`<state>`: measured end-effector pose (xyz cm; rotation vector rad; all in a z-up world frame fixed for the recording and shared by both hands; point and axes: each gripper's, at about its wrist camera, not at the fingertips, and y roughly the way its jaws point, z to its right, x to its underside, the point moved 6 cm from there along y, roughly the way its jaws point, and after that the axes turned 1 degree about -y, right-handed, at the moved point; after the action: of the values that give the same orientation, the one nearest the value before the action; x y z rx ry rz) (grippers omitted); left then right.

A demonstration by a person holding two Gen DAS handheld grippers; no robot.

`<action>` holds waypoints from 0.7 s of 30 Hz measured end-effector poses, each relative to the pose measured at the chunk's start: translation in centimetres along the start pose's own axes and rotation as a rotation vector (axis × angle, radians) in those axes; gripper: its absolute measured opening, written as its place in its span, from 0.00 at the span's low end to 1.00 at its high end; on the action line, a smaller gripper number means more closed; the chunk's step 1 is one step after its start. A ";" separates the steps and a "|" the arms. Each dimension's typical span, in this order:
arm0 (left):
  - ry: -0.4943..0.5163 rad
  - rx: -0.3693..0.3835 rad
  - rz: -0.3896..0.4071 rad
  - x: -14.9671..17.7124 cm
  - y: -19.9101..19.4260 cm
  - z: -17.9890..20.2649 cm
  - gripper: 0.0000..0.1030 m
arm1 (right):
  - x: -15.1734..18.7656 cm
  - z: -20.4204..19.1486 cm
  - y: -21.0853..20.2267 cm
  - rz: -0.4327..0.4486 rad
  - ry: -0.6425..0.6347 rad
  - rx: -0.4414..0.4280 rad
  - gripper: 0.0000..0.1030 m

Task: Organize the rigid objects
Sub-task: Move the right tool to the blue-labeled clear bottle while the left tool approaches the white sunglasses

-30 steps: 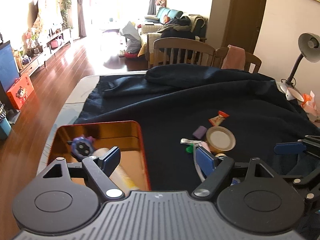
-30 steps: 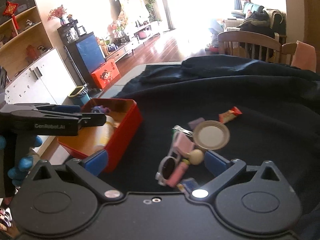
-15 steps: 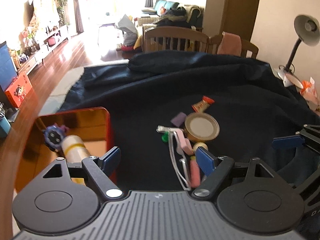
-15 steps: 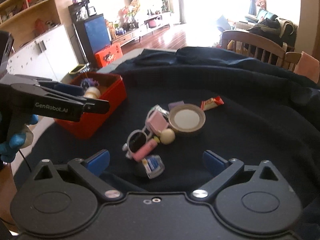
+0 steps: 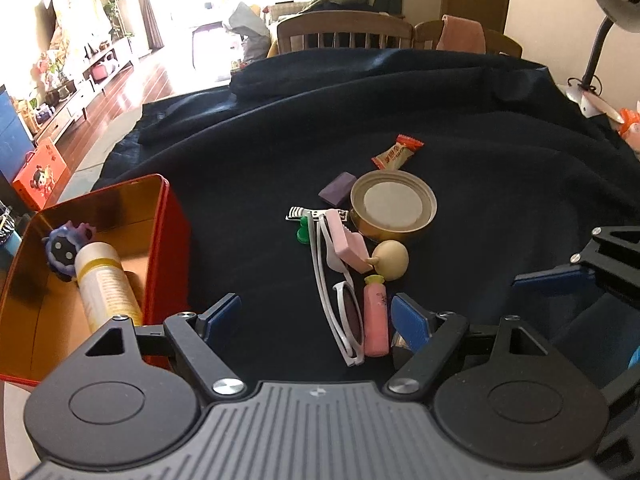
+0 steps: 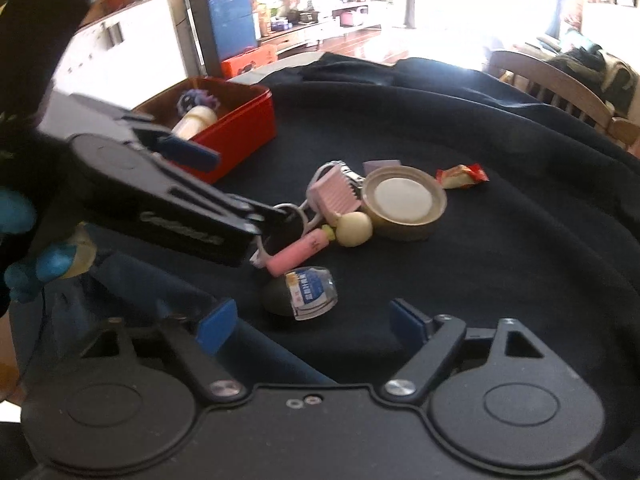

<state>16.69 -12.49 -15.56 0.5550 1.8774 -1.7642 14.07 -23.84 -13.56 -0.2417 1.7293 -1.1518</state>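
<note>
A red tin box (image 5: 168, 240) (image 6: 244, 128) at the left holds a purple toy (image 5: 64, 248) and a white bottle (image 5: 104, 284). A pile lies on the dark cloth: white sunglasses (image 5: 344, 312), a pink tube (image 5: 376, 320) (image 6: 300, 252), a pink comb (image 5: 348, 244) (image 6: 332, 192), a cream ball (image 5: 392, 260) (image 6: 354, 228), a round tin lid (image 5: 394, 204) (image 6: 404, 204), a small clear bottle (image 6: 310, 292). My left gripper (image 5: 316, 316) (image 6: 248, 204) is open over the sunglasses. My right gripper (image 6: 312, 320) is open and empty, just short of the small bottle.
A candy wrapper (image 5: 398, 152) (image 6: 462, 174), a purple block (image 5: 338, 192), a nail clipper (image 5: 308, 214) and a green piece (image 5: 304, 234) lie by the pile. Wooden chairs (image 5: 344, 32) stand behind the table. A desk lamp (image 5: 608, 20) stands at the far right.
My left gripper has swung right from above the red box to over the sunglasses and pink tube. My right gripper has moved closer to the pile. Both stayed open.
</note>
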 end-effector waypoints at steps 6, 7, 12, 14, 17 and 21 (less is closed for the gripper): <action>-0.033 0.007 -0.030 0.2 1.2 0.0 0.73 | 0.0 -0.5 1.5 -0.017 -0.043 -0.018 0.71; -0.039 0.007 -0.040 0.3 1.5 -0.1 0.70 | 0.0 -0.5 1.7 -0.020 -0.049 -0.019 0.70; -0.056 0.009 -0.059 0.6 2.2 0.0 0.58 | 0.0 -0.7 2.3 -0.026 -0.070 -0.032 0.64; -0.058 0.008 -0.068 0.7 2.5 0.1 0.57 | 0.0 -0.8 2.5 -0.029 -0.080 -0.031 0.60; -0.064 0.019 -0.070 0.6 2.9 0.2 0.52 | 0.0 -0.9 2.9 -0.035 -0.089 -0.032 0.57; -0.087 0.039 -0.077 0.3 3.2 0.0 0.44 | -0.2 -0.9 3.6 -0.043 -0.096 -0.033 0.54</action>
<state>18.36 -12.30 -18.27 0.4182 1.8306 -1.8476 14.63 -21.30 -16.20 -0.3513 1.6665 -1.1251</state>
